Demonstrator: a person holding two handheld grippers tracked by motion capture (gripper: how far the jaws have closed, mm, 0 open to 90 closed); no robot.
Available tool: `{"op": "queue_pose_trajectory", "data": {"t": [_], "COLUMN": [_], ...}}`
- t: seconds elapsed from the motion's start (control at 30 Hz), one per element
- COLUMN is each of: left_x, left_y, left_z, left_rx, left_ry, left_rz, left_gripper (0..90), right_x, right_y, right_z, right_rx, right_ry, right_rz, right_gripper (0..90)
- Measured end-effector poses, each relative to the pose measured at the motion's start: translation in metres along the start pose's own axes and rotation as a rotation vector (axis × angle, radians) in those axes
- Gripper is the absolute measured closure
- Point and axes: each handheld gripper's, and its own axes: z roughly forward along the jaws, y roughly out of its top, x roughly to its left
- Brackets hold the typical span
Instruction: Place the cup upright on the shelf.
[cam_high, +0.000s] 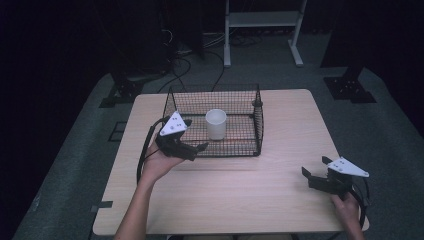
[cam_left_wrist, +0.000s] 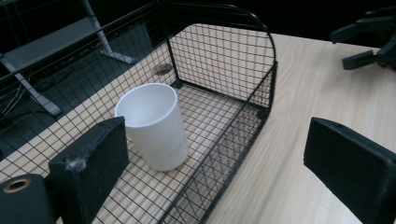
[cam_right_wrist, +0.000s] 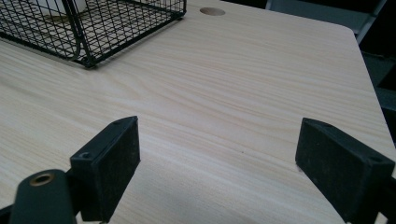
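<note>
Broadly, a pale wooden tabletop (cam_high: 235, 200) carries everything, standing on a grey floor mat with a white frame behind it in the dark. Toward its far side sits a black wire basket (cam_high: 257, 122), open at the top, its mesh walls upright and one end arched in the left gripper view (cam_left_wrist: 224, 60); a near corner of it also shows in the right gripper view (cam_right_wrist: 84, 51). Inside the basket, standing upright on the mesh floor near the middle, is a white cup (cam_high: 216, 123), mouth up and apart from all the walls (cam_left_wrist: 156, 126). The left tongs (cam_high: 192, 148) hang at the basket's near left corner, held in the left hand (cam_high: 157, 165); their jaws stand wide with nothing between them, straddling the basket's near wall, and the cup lies just ahead of them without touching. The right tongs (cam_high: 315, 169) rest low over bare wood near the right front corner, well apart from the basket, likewise spread wide and empty (cam_right_wrist: 215, 172).
</note>
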Motion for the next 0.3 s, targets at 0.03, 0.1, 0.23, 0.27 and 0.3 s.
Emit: {"op": "queue_pose_trajectory", "data": {"t": [0.03,0.1,0.23,0.27,0.3], "left_x": [-0.003,-0.009,-0.022,-0.022,-0.024], "left_y": [-0.003,-0.009,-0.025,-0.025,-0.029], "left_z": [-0.002,-0.008,-0.016,-0.016,-0.018], "left_rx": [-0.003,-0.018,-0.040,-0.040,-0.046], "left_ry": [0.003,0.014,0.019,0.019,0.016], "left_rz": [-0.005,-0.012,-0.031,-0.031,-0.040], "left_gripper": [6.0,6.0,6.0,5.9,5.9], "right_x": [0.000,0.000,0.000,0.000,0.000], "right_y": [0.000,0.000,0.000,0.000,0.000], "right_z": [0.000,0.000,0.000,0.000,0.000], "right_rx": [0.000,0.000,-0.002,-0.002,-0.002], "right_ry": [0.000,0.000,-0.001,-0.001,-0.001], "right_rz": [-0.002,-0.002,-0.004,-0.004,-0.004], "right_gripper": [13.0,13.1,13.1,13.1,13.1]}}
